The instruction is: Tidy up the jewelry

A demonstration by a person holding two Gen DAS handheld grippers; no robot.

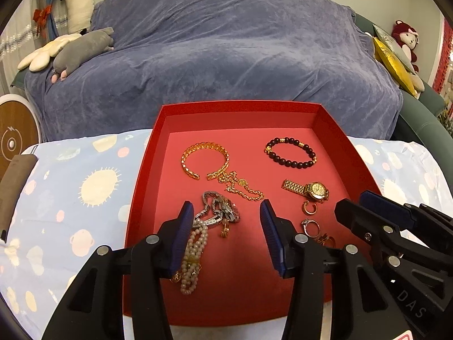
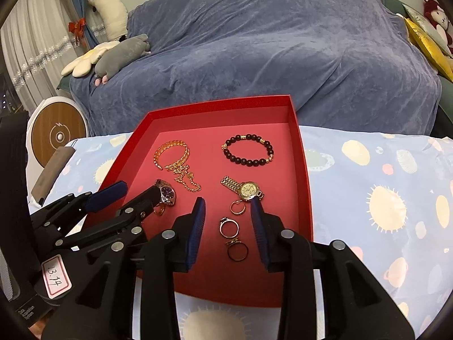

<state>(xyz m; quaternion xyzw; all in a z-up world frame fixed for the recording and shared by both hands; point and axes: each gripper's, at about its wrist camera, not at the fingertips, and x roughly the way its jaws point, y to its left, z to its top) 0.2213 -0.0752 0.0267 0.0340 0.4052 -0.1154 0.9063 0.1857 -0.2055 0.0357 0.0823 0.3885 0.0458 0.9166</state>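
Observation:
A red tray [image 1: 337,138] [image 2: 304,170] holds the jewelry: a gold cuff [image 1: 205,160] [image 2: 171,154], a gold chain [image 1: 240,188] [image 2: 187,180], a dark bead bracelet [image 1: 291,151] [image 2: 249,148], a gold watch [image 1: 307,189] [image 2: 243,189], a silver watch [image 1: 220,208] [image 2: 167,194], a pearl bracelet [image 1: 192,257] and several rings [image 2: 230,229]. My left gripper [image 1: 226,206] is open above the silver watch and pearls. My right gripper [image 2: 228,202] is open above the rings, its left fingertip near the gold watch.
The tray lies on a light blue patterned cloth [image 1: 70,198] [image 2: 382,198]. Behind it stands a sofa under a blue-grey cover [image 1: 226,51] with plush toys [image 1: 82,48]. A round white and wood device [image 2: 58,133] stands at the left.

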